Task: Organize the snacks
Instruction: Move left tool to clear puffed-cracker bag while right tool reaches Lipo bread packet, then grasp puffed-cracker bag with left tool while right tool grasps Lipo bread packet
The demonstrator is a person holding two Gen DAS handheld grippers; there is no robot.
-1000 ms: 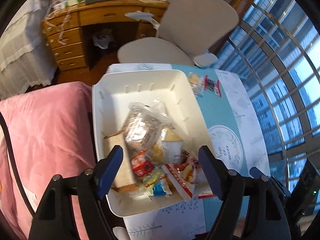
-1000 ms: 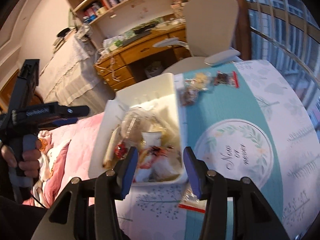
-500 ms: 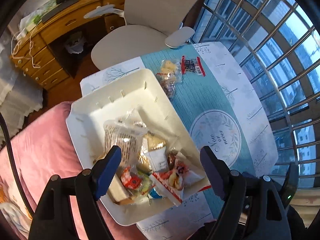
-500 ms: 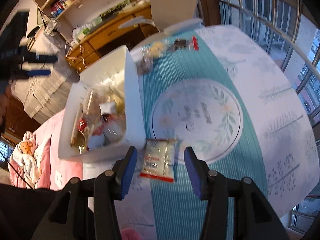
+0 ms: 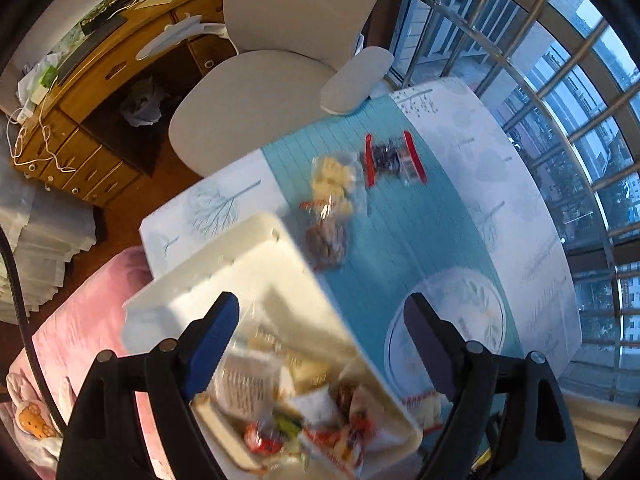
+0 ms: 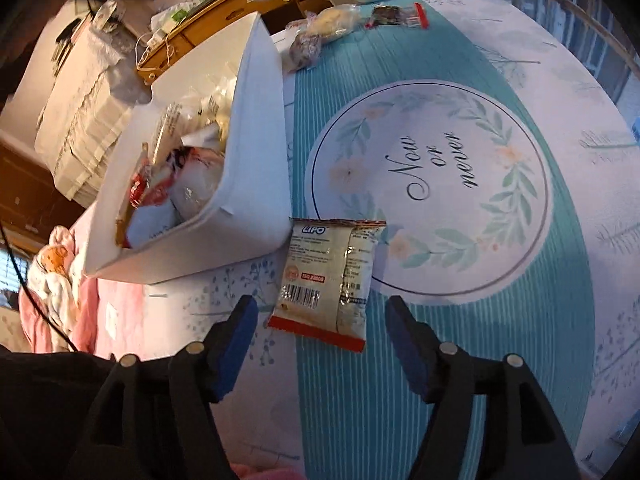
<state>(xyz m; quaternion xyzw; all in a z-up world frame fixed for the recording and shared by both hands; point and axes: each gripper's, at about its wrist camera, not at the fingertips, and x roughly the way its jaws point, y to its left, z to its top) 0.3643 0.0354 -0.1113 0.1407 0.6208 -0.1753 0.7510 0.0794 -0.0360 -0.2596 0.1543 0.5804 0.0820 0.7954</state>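
right claw (image 6: 318, 346) gaping, jaws just widened, poised over packet (image 6: 326, 276), likely to straddle it | packet flat on surface (image 6: 460, 380), touching bin (image 6: 256, 152) | left claw (image 5: 320, 344) spread, empty above bin | far snacks (image 6: 320, 32) loose, unsorted

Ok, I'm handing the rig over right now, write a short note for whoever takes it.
Right gripper: open, its jaws have just been opening, nothing held, just short of the LIPO packet lying flat on the tablecloth beside the white bin.
Left gripper: open, empty, over the bin.
Done: many snacks are in the bin.
Left: the LIPO packet, then three packets at the cloth's far end.
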